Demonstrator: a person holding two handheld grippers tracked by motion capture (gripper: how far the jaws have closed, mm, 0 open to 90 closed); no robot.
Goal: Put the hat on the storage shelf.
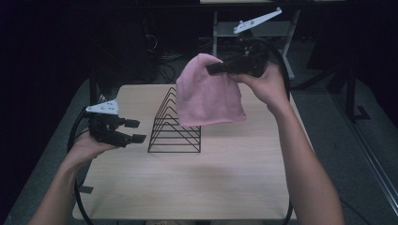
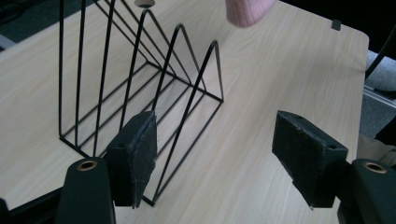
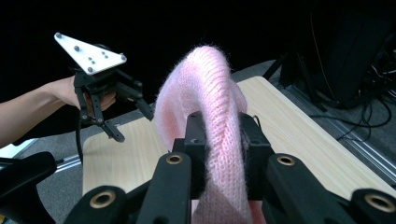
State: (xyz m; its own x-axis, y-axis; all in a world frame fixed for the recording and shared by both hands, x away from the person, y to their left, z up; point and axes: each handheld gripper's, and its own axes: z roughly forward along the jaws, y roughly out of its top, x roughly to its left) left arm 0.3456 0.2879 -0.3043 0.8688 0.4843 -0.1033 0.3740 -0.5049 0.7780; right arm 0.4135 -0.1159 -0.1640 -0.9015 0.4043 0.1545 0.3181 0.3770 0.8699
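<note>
While the right tool (image 1: pixel 213 68) pinches the pink beanie (image 1: pixel 209 93) aloft, the left tool (image 1: pixel 136 131) gapes wide, low beside the wire rack (image 1: pixel 174 124).

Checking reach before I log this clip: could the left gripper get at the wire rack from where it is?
Probably yes. The left gripper hangs open just beside the wire rack, with bare table between them. The pink hat is held up by the right gripper.

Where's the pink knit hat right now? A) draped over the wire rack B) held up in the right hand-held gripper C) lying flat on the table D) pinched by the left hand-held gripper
B: the right hand-held gripper is shut on the pink knit hat, which hangs in the air above the wire rack; the left hand-held gripper is open and holds nothing.
</note>
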